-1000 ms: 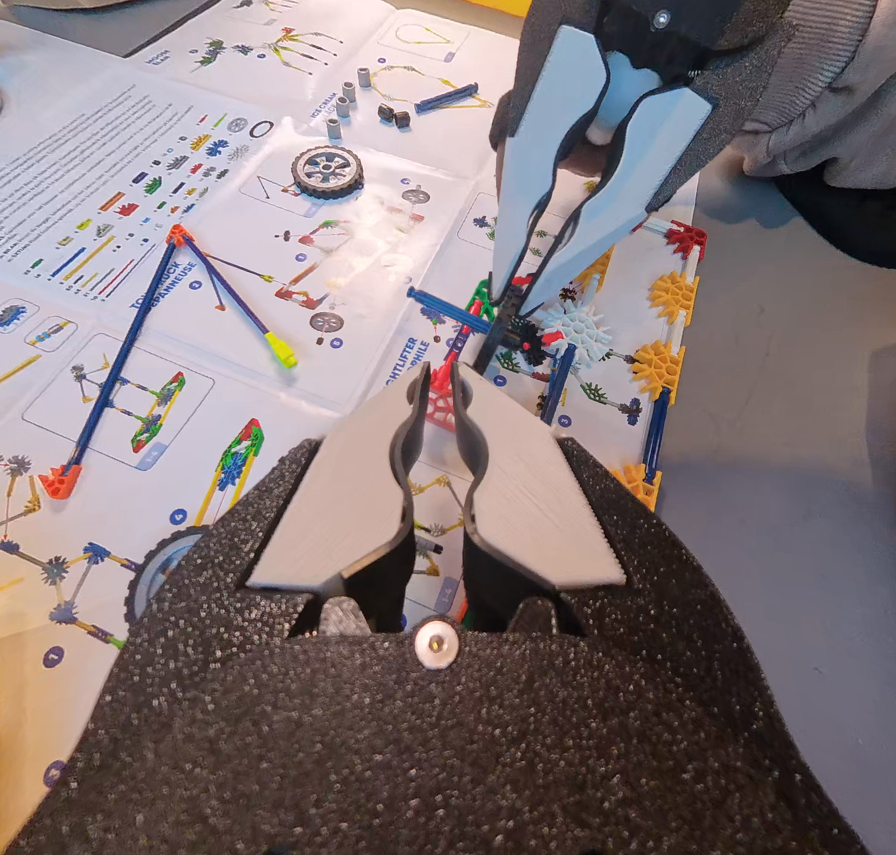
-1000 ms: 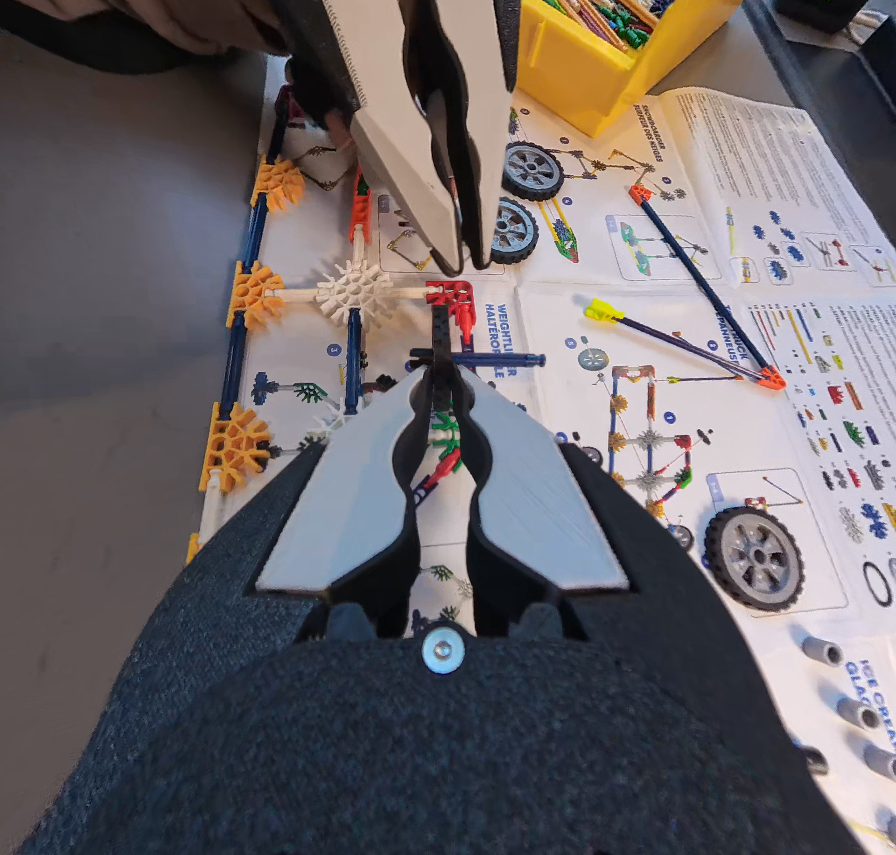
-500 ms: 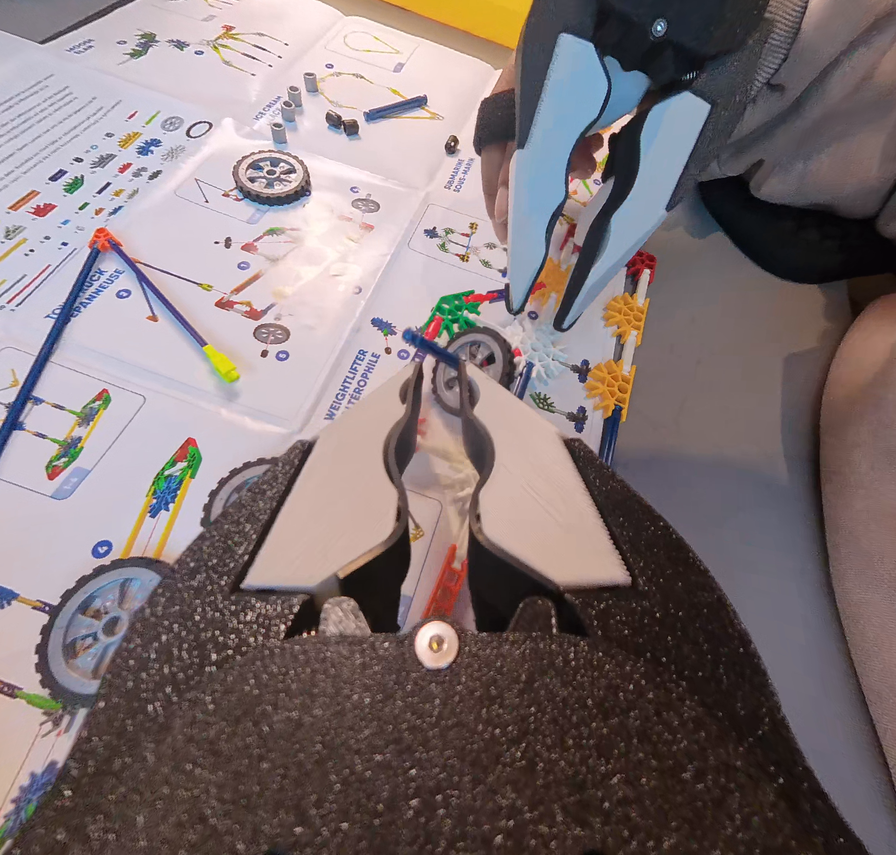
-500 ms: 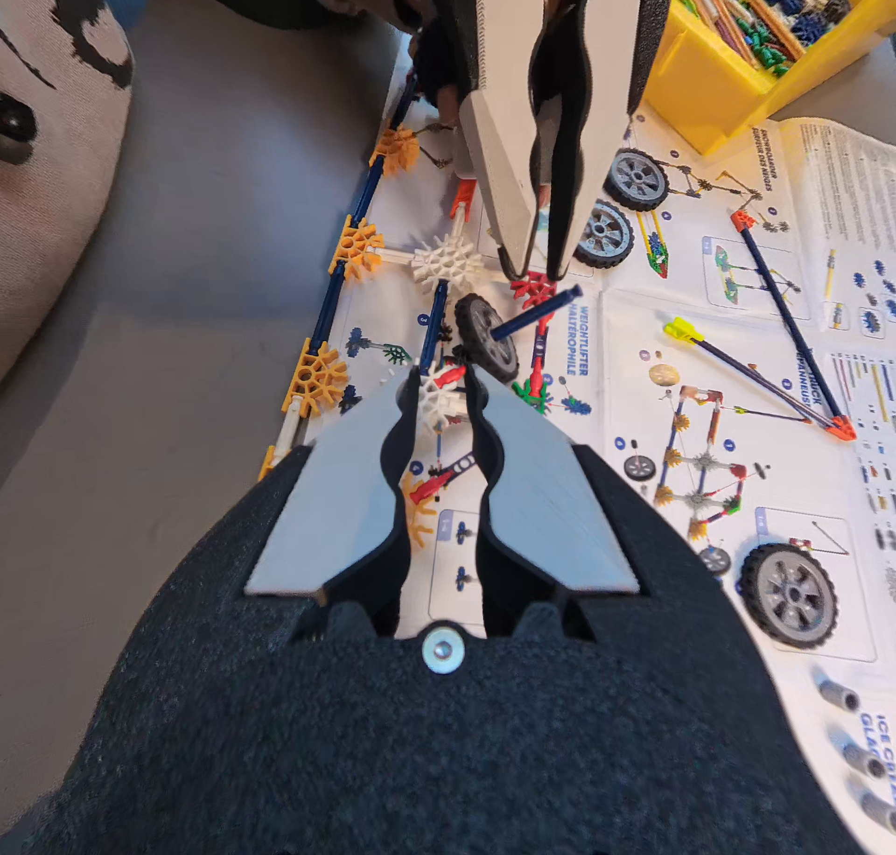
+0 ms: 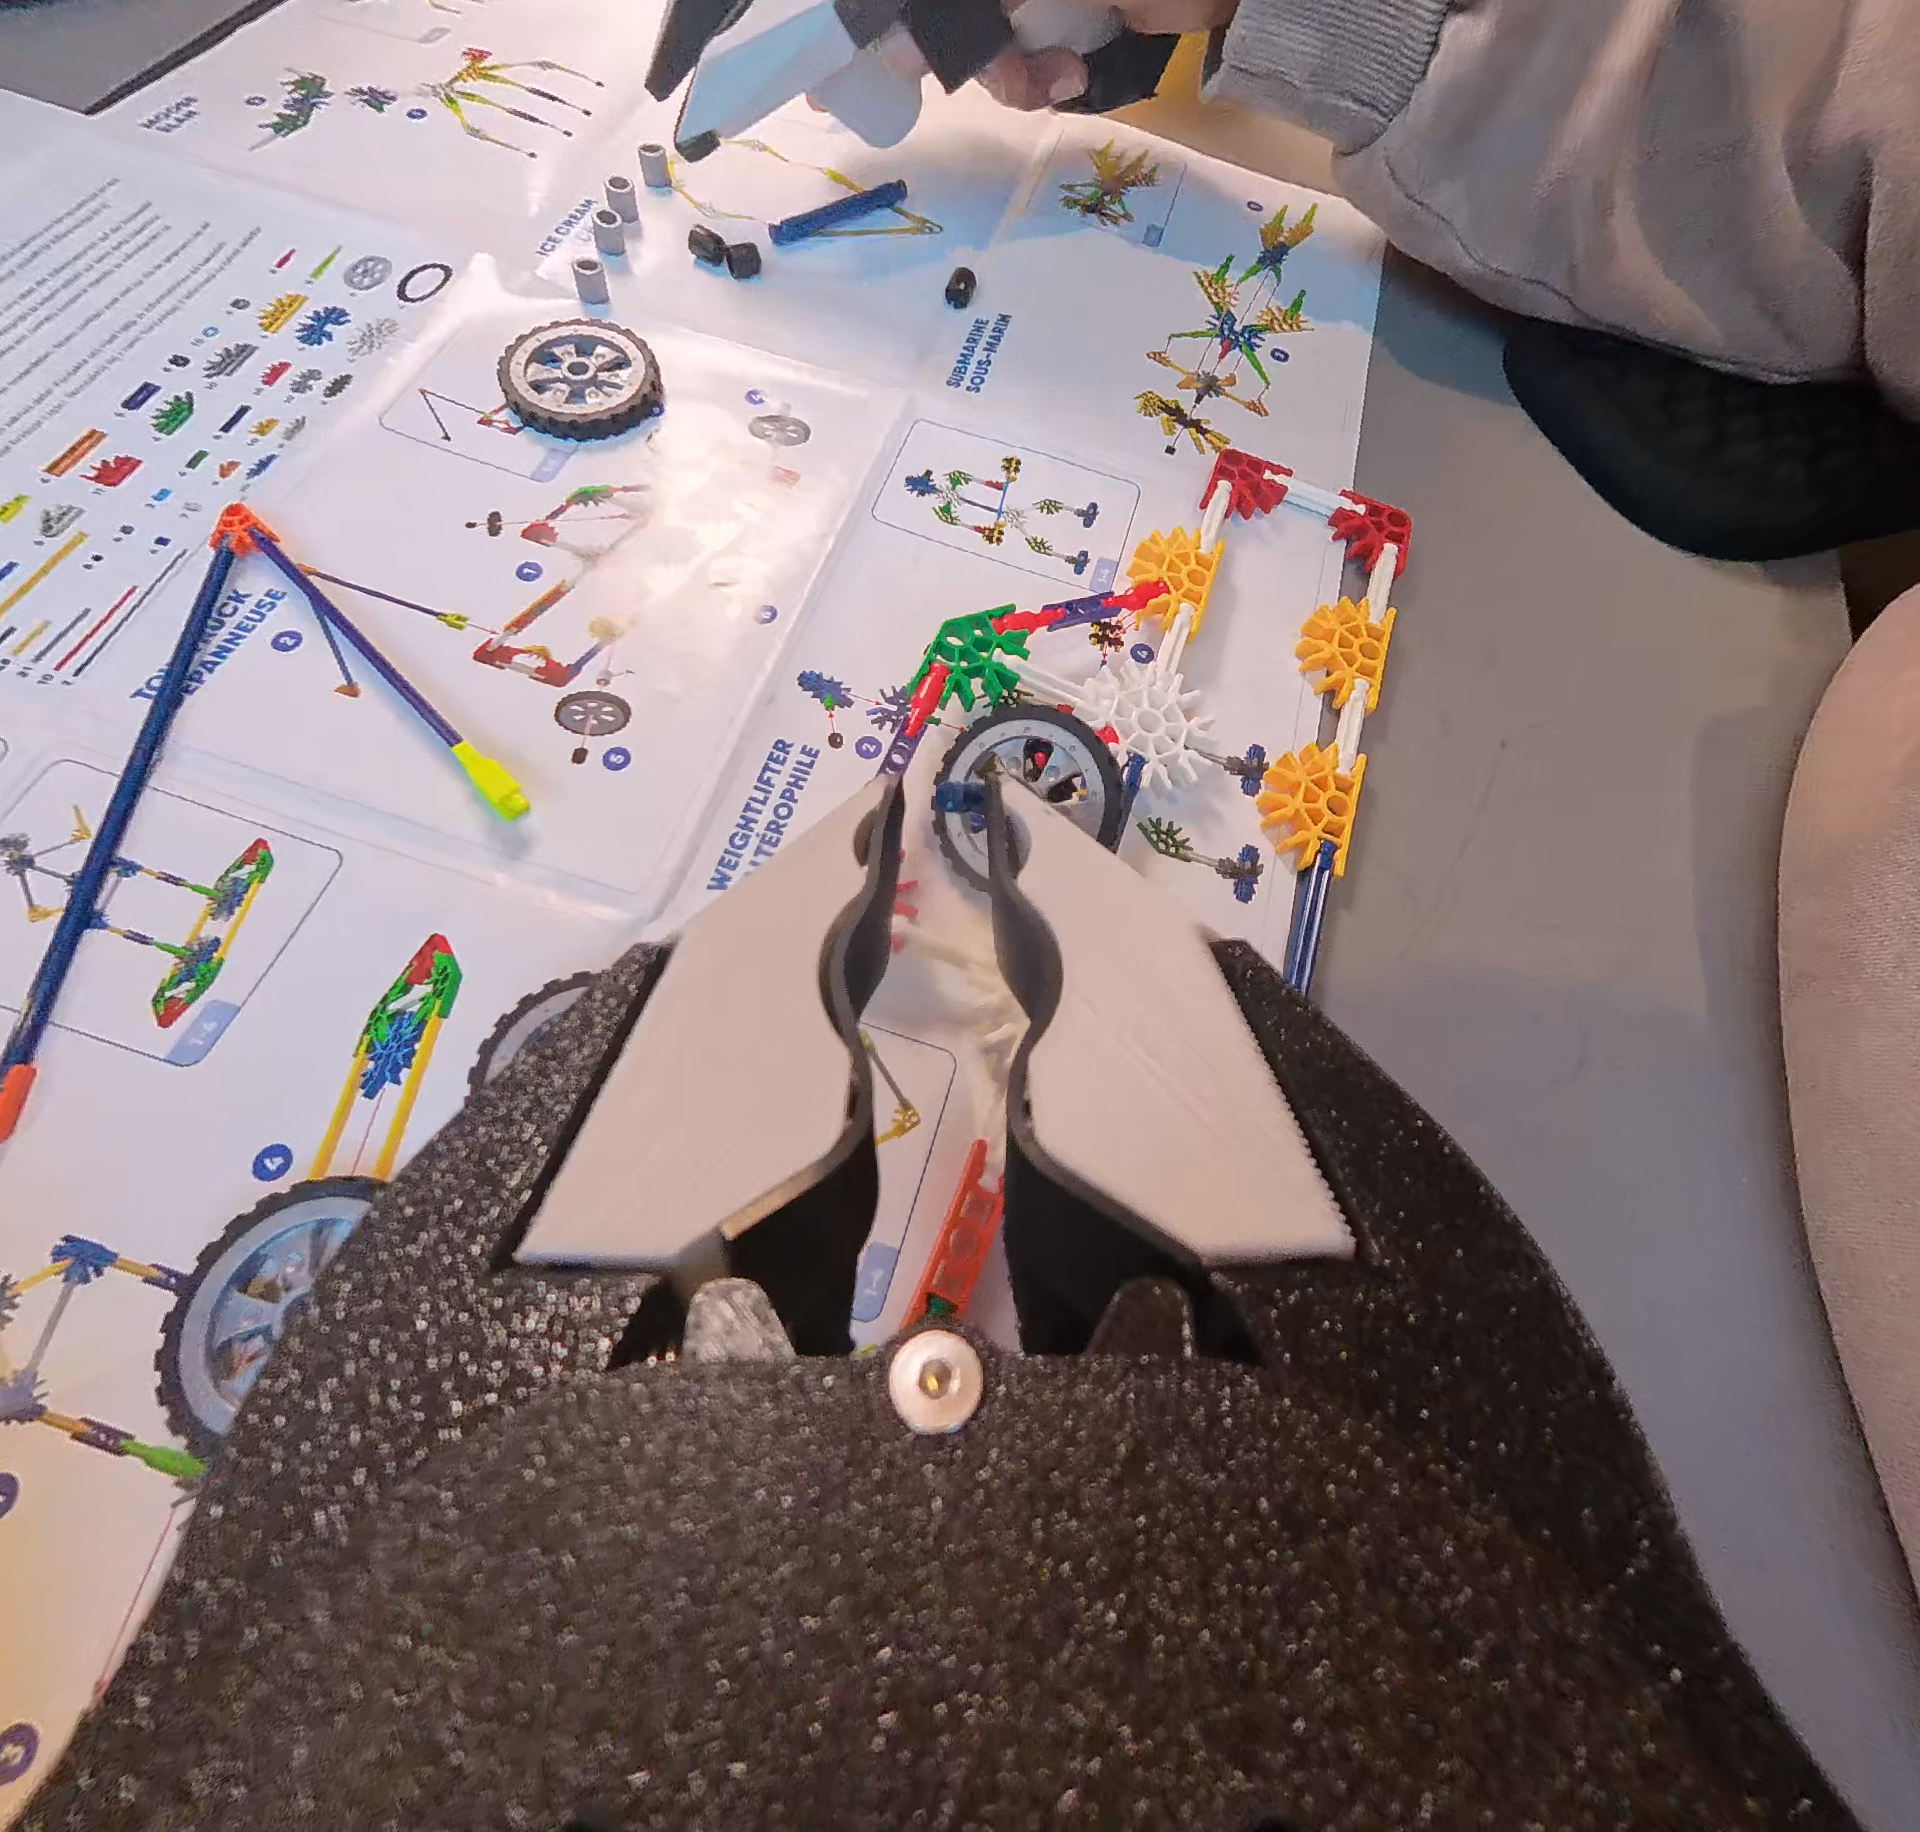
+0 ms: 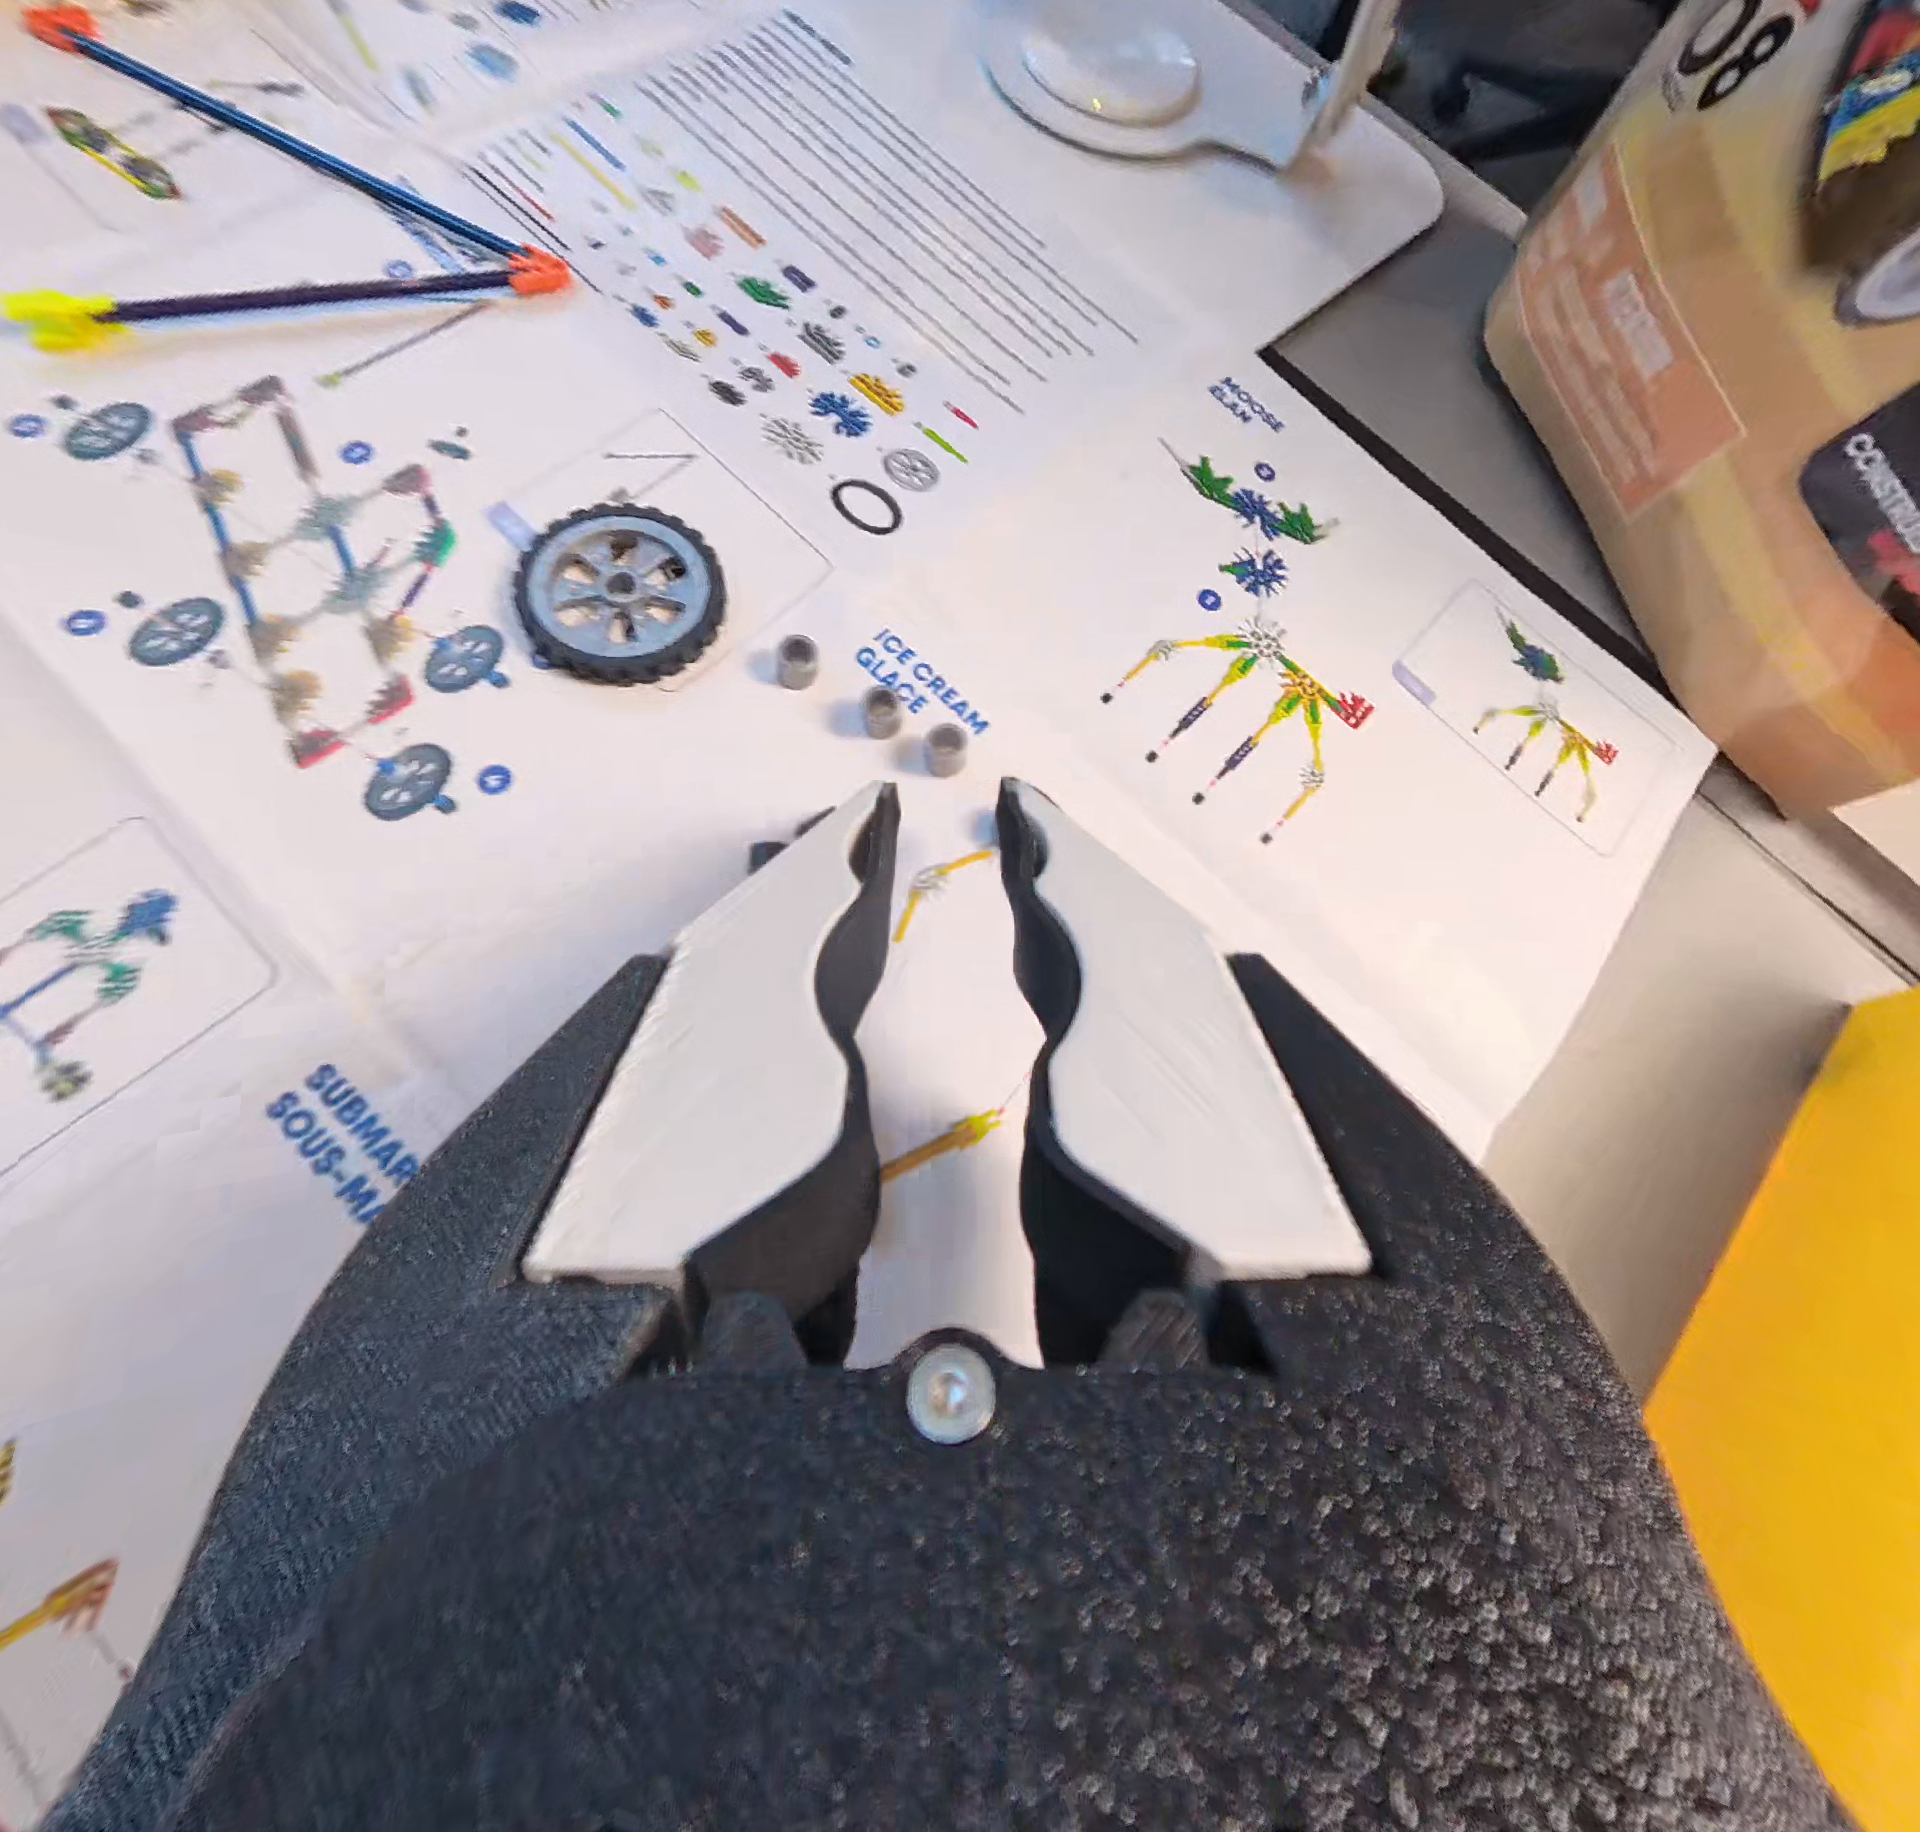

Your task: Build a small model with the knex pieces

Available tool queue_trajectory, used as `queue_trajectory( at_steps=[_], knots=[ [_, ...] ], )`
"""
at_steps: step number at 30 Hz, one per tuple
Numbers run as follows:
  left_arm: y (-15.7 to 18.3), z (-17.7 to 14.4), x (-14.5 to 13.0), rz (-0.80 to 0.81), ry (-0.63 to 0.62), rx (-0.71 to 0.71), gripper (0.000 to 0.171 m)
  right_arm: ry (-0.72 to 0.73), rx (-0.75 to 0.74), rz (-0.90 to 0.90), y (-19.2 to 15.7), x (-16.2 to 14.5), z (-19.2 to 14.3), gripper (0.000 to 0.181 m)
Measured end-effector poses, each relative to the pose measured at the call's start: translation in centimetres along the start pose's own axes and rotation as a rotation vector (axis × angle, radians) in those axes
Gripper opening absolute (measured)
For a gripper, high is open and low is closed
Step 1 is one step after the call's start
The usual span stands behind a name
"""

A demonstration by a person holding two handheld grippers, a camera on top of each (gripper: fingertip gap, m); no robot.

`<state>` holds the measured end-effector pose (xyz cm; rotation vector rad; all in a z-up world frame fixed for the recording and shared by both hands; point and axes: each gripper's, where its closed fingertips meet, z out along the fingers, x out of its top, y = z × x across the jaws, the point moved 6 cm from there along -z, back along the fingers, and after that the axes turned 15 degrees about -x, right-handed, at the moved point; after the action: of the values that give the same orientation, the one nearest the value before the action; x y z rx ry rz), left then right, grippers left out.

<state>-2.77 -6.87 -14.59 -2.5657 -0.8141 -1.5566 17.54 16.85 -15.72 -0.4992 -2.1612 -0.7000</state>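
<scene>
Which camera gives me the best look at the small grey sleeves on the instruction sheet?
The right wrist view: three grey sleeves sit close and large just beyond the open right claw. The left wrist view shows the sleeves far off and small, by the right claw.

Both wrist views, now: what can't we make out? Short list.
- Left wrist view: left gripper fingertips flank the blue rod at the wheel; contact unclear.
- Left wrist view: right gripper cut off by the top edge; opening unreadable.
- Left wrist view: orange piece mostly hidden by the fingers.
- Right wrist view: motion blur smears the grey sleeves and instruction sheet.
</scene>
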Motion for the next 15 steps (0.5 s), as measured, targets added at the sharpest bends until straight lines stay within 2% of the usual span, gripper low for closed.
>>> queue_trajectory(
  at_steps=[8, 12, 15],
  knots=[
    [-0.4, -0.5, -0.3, 0.000, -0.004, -0.006, 0.013, -0.098, -0.039, 0.062, 1.2, -0.9, 1.6, 0.021],
    [-0.4, -0.2, -0.7, -0.008, -0.021, -0.026, 0.014, -0.095, -0.023, 0.065, 1.0, -1.0, 1.9, 0.020],
    [-0.3, 0.0, -0.8, -0.006, -0.027, -0.036, 0.014, -0.098, -0.045, 0.035, 1.1, -1.1, 1.9, 0.010]
  ],
)
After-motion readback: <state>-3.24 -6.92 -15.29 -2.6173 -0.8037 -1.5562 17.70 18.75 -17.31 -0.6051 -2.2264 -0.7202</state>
